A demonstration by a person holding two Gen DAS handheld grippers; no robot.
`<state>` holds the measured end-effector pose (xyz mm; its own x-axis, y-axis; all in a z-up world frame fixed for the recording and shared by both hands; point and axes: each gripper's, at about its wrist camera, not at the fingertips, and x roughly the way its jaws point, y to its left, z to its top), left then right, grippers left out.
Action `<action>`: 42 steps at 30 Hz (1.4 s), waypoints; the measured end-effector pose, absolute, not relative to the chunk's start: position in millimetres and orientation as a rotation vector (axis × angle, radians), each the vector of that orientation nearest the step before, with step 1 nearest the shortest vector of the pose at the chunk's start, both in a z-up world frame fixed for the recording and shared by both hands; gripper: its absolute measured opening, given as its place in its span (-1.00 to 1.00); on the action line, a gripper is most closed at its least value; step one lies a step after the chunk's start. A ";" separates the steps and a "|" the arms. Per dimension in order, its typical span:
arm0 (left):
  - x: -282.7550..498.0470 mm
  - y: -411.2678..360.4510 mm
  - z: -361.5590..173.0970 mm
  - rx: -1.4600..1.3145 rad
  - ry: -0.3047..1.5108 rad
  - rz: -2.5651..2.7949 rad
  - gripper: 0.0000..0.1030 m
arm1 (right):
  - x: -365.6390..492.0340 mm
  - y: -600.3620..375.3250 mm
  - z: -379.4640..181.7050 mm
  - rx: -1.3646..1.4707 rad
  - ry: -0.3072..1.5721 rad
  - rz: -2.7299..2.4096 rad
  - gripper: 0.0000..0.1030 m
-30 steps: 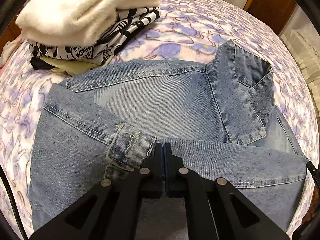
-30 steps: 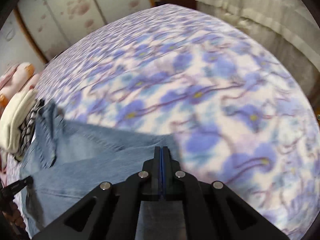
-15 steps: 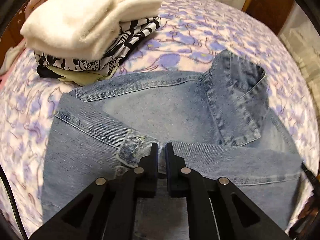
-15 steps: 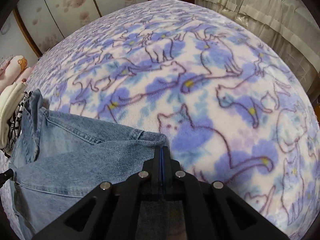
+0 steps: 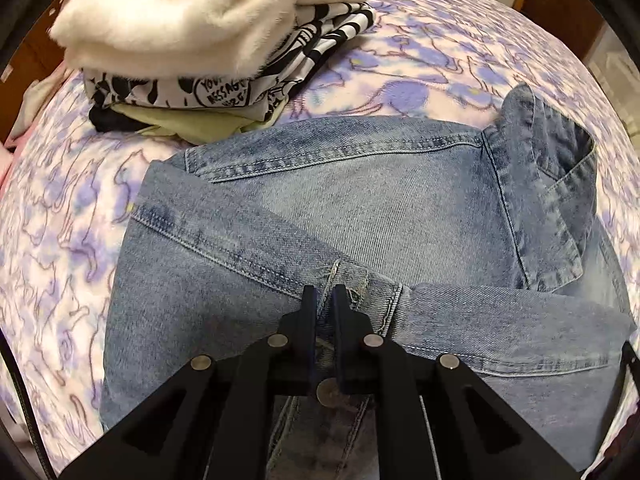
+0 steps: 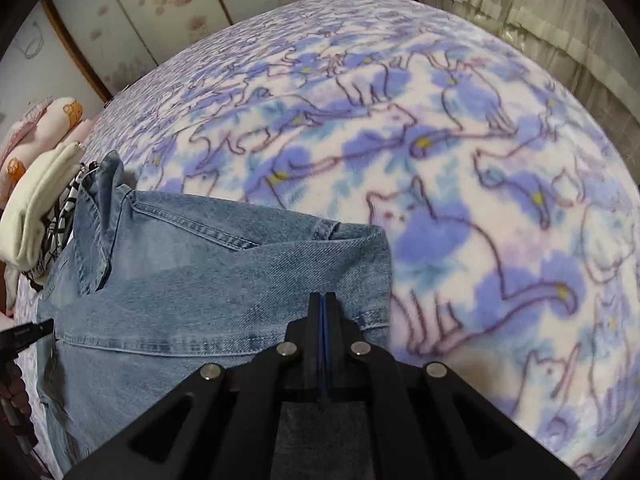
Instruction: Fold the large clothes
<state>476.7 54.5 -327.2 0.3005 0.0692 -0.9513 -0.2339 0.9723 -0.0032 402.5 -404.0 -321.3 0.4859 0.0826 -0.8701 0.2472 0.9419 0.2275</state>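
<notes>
Left wrist view looks steeply down on a blue denim jacket (image 5: pixel 360 216) spread across a fleece blanket (image 5: pixel 420 60) printed with purple cats. The left gripper (image 5: pixel 323 294) hovers over the jacket's folded-in sleeve cuff (image 5: pixel 360 292), its jaws parted by a narrow slit with no cloth pinched between the pads; a metal button (image 5: pixel 328 394) of the jacket shows through the gap lower down, close to the tongs' body. Both sleeves are folded across the jacket's back and meet just ahead of the fingertips, one running up and left, the other off to the right. The collar (image 5: pixel 548 184) stands crumpled ahead and to the right of the tongs. Farther ahead and to the left sits a stack of folded clothes (image 5: pixel 224 80), a fluffy cream garment on top of a black-and-white printed one, its near edge just beside the jacket's edge. Right wrist view shows the right gripper (image 6: pixel 324 298) clenched tight, pads pressed together, tips over the jacket's edge; whether any denim is caught between them cannot be told. Most of the denim lies to the left of these tongs, bare blanket ahead and to the right.
</notes>
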 end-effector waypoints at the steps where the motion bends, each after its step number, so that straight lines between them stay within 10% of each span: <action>1: 477.0 53.8 -327.5 -0.144 1.252 0.201 -0.88 | 404.1 -403.7 -322.7 0.338 1.071 -0.112 -1.00; 11: 453.4 44.1 -285.9 -0.164 1.196 0.072 -0.82 | 385.9 -375.1 -273.4 0.285 1.069 -0.127 -0.95; 19: 387.1 45.8 -247.7 -0.184 1.127 0.046 0.26 | 321.9 -347.6 -252.5 0.391 1.050 -0.083 -0.91; 23: 347.8 52.5 -246.3 -0.210 1.153 -0.001 0.30 | 271.5 -329.4 -255.3 0.478 1.087 -0.073 -0.51; 42: 168.5 197.2 -230.3 -0.419 1.282 -0.050 0.61 | 40.7 -269.7 -235.0 0.519 1.185 -0.263 0.04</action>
<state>168.5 197.2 -230.3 0.2943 -0.2667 -0.9178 -0.1937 0.9237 -0.3305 40.7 -269.7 -235.0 0.3645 0.0718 -0.9284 0.4584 0.8540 0.2460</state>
